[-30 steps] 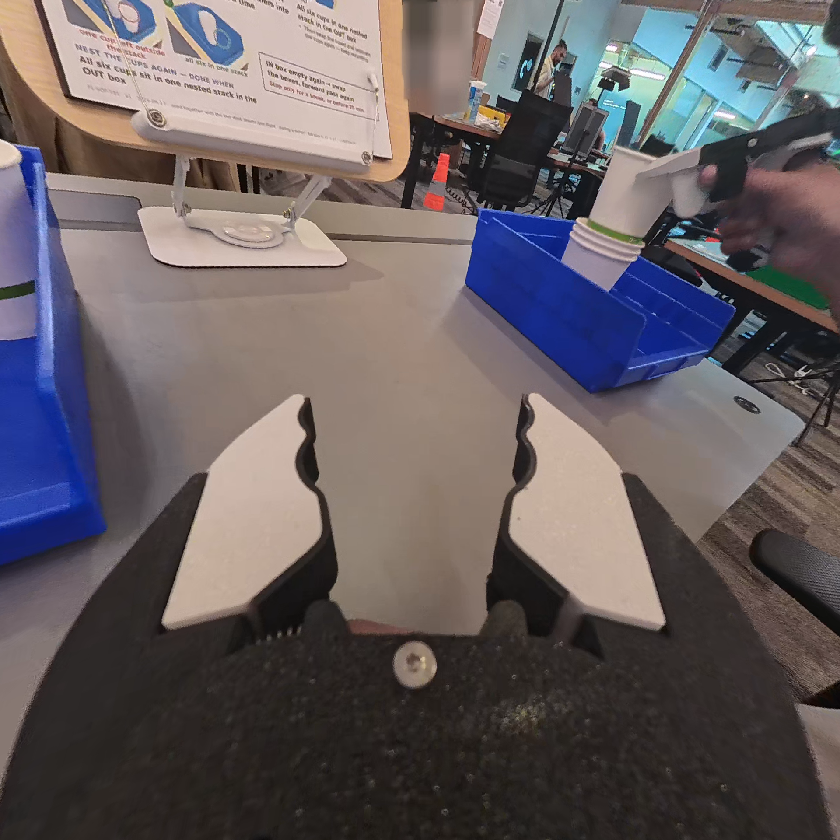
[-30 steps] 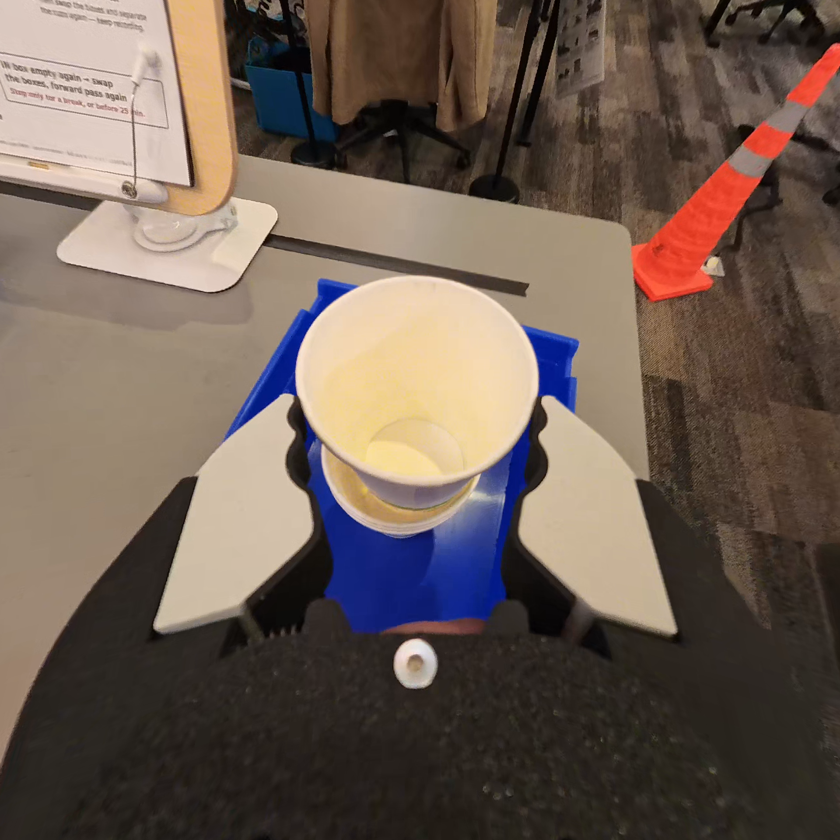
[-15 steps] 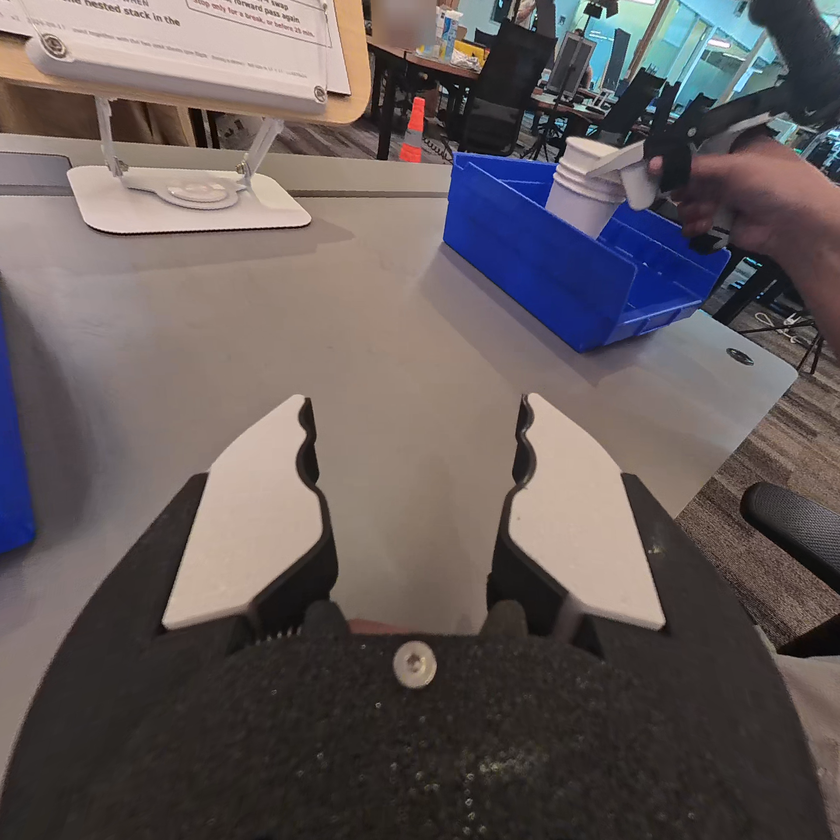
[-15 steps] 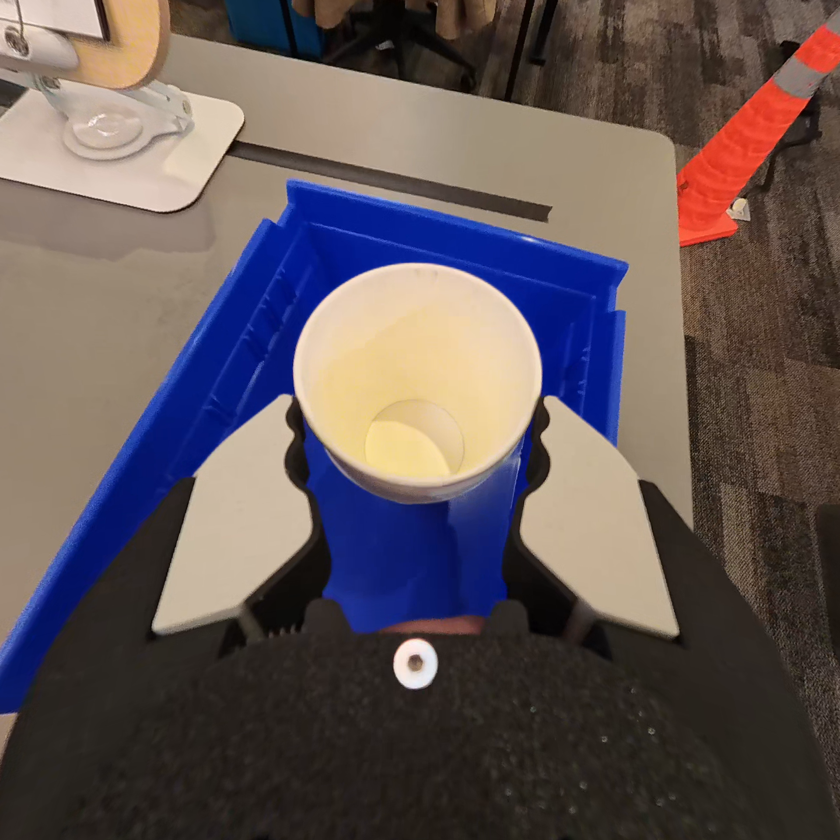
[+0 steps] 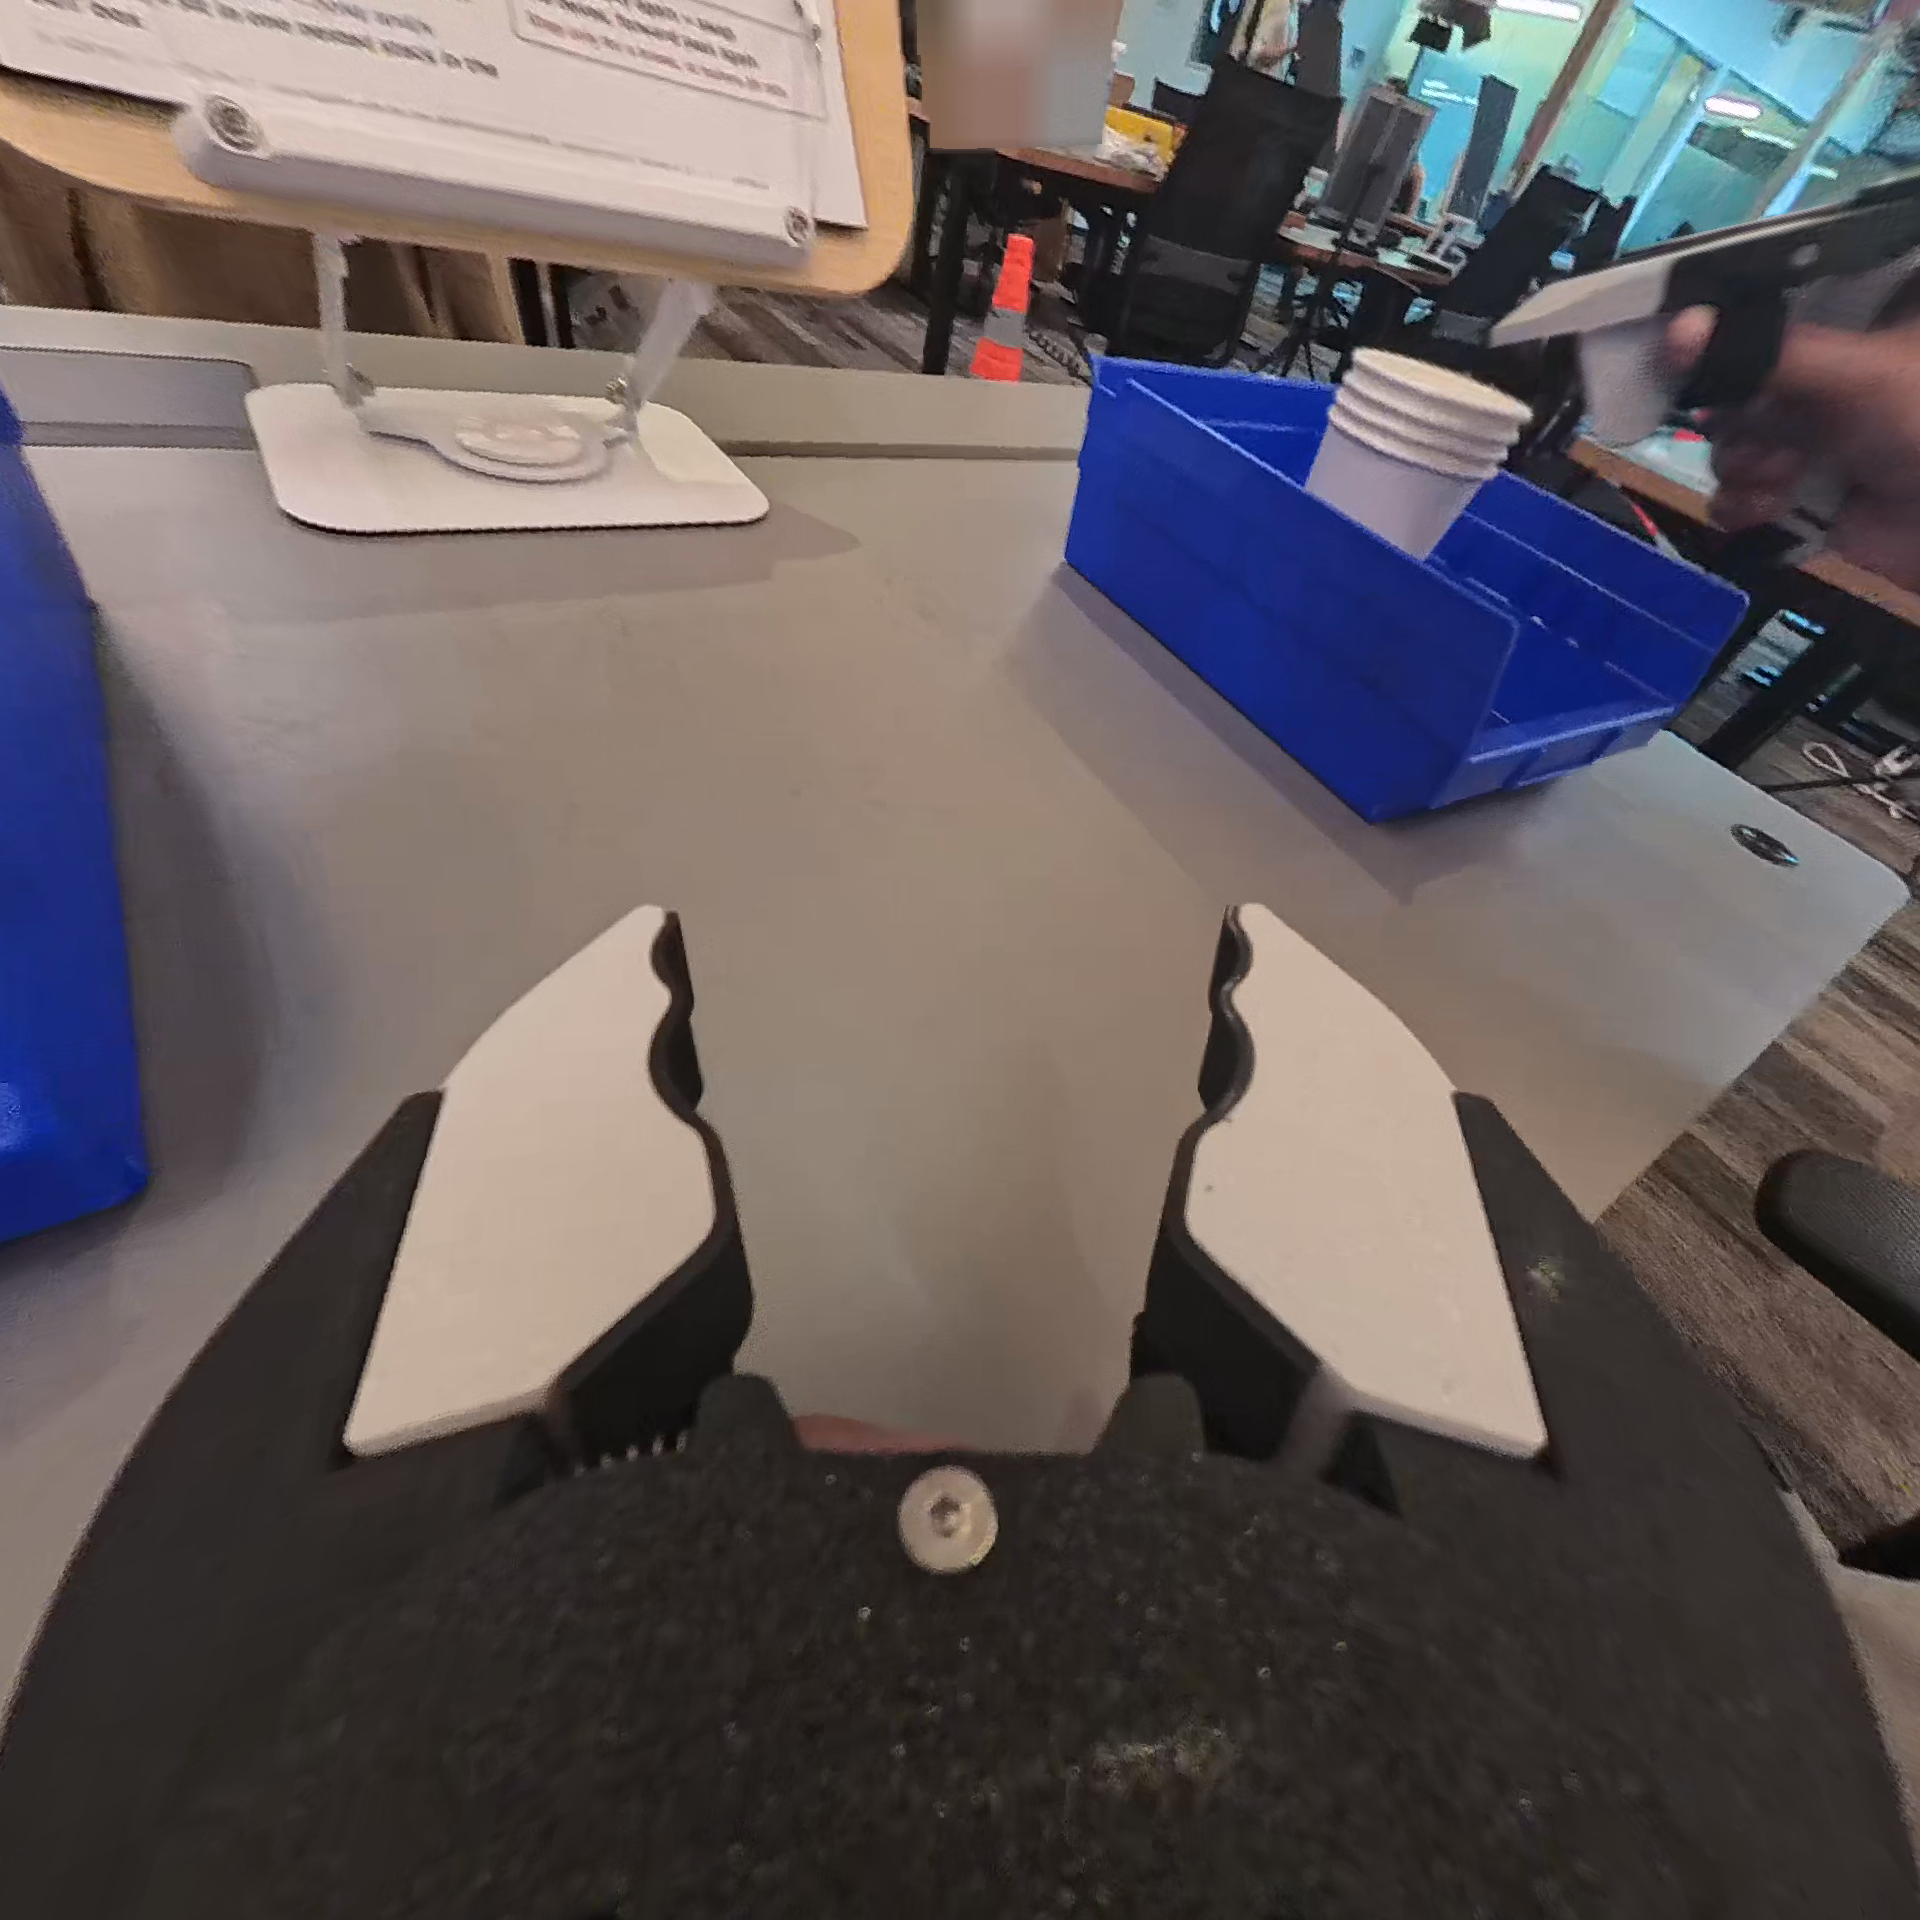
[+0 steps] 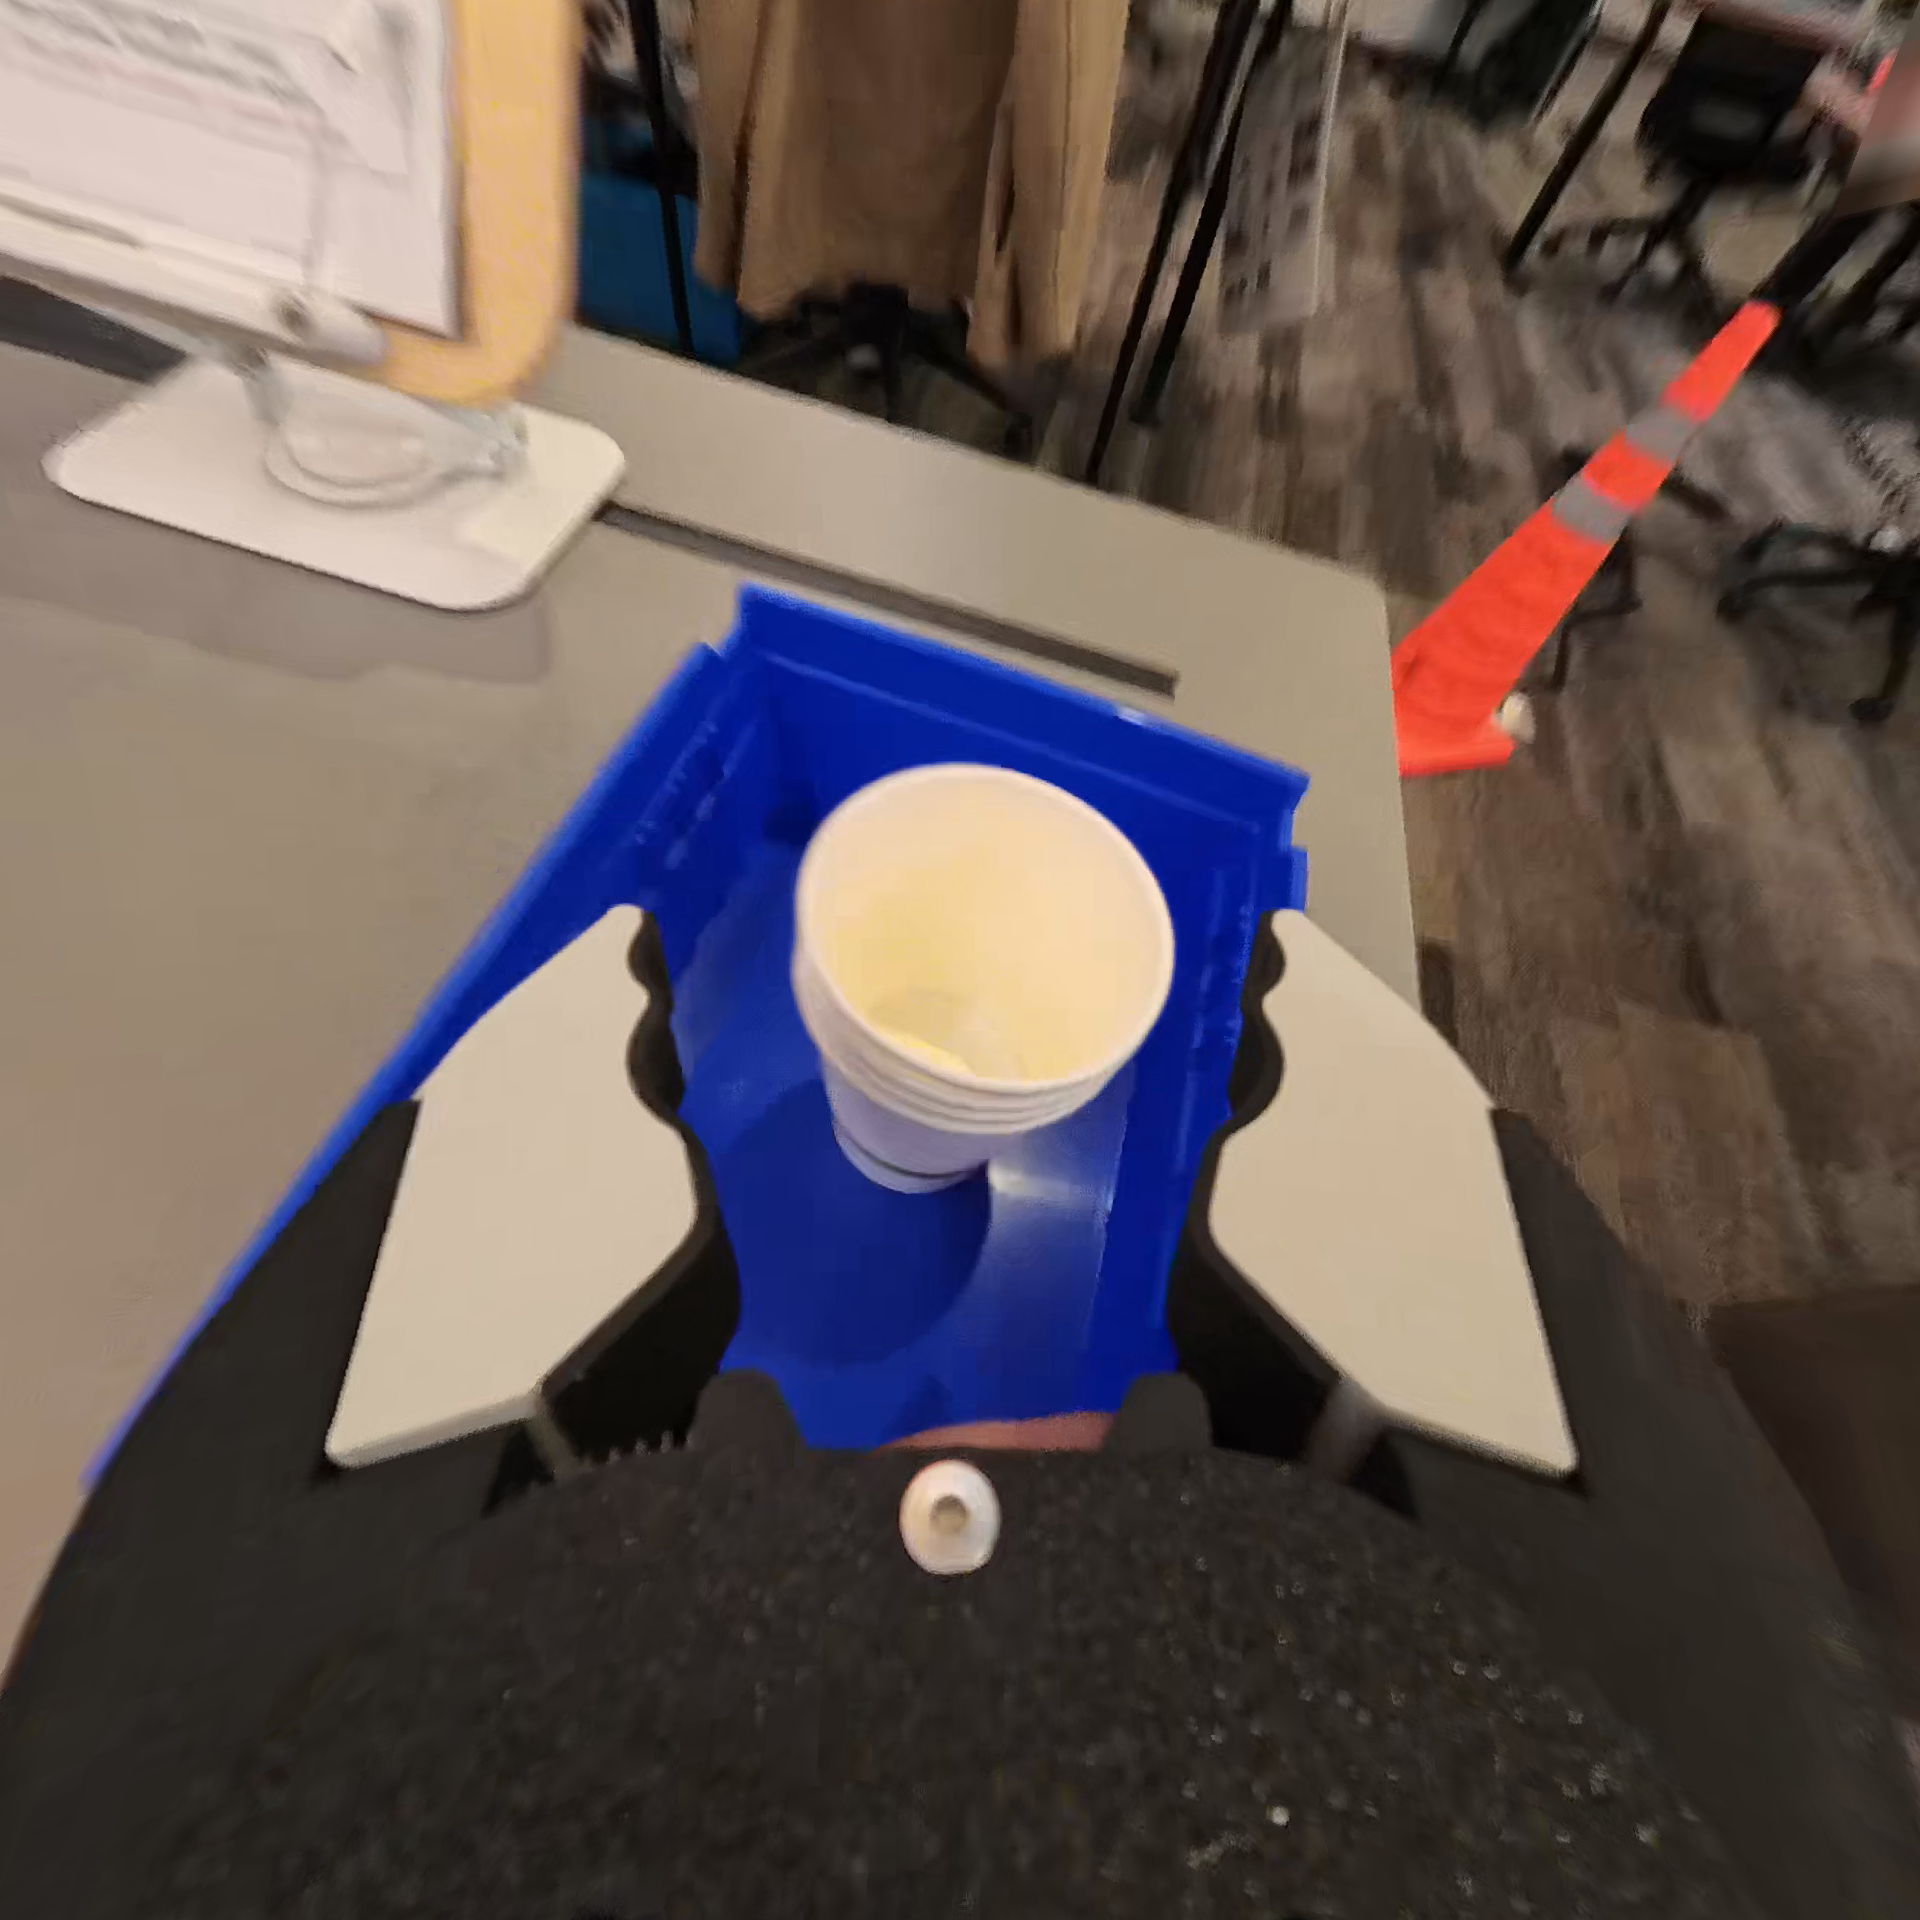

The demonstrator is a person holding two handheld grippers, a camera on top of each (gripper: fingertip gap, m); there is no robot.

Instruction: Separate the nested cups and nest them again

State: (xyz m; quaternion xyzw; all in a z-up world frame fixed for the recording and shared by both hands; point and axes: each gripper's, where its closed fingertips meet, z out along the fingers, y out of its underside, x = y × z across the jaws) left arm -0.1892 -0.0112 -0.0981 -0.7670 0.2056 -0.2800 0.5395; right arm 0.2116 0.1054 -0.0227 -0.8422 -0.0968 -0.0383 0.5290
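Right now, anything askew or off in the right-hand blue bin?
Yes: the stack of white paper cups in the blue plastic bin leans rather than standing upright, with both views showing its rims tilted. No dents or spills visible. The right gripper is open above it, and the left gripper is open over the grey table.

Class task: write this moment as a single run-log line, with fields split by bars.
left tool: open, empty, over table | right tool: open, above bin | cup stack: nested, standing in blue bin
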